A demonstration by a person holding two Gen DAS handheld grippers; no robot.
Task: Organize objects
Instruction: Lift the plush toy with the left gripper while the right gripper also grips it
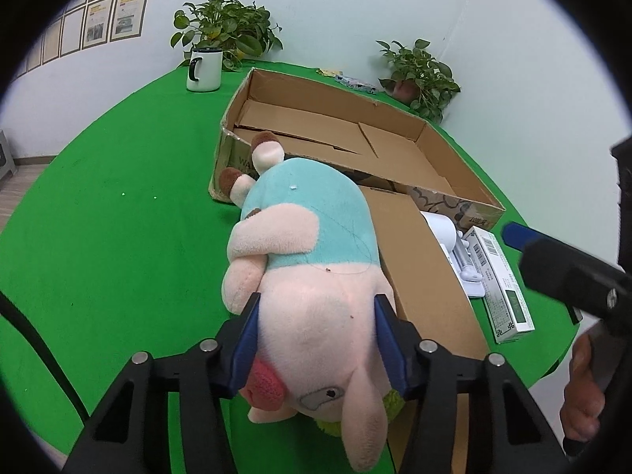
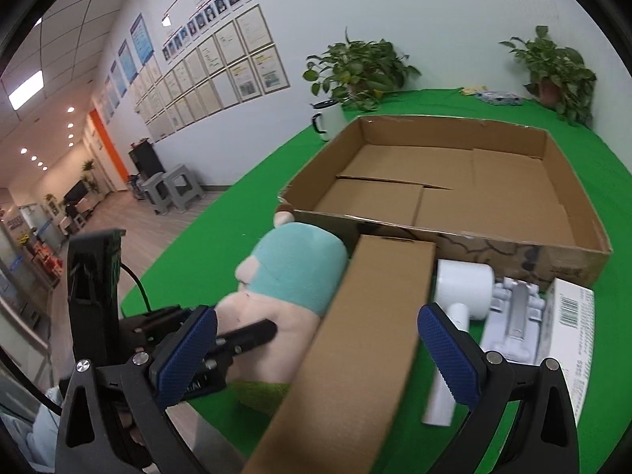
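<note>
Beside plush pig (image 1: 312,260): long carton (image 1: 418,272), tray box (image 1: 434,158) behind.

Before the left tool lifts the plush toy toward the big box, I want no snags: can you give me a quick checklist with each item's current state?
1. Left tool pads pressing both sides of the plush toy's head: ok.
2. Open cardboard box has free floor space: ok.
3. Right tool open, holding nothing: ok.
4. Toy free of the long brown carton: not ok, it lies against the carton's side.
5. Grip firm enough to lift: cannot tell.
</note>
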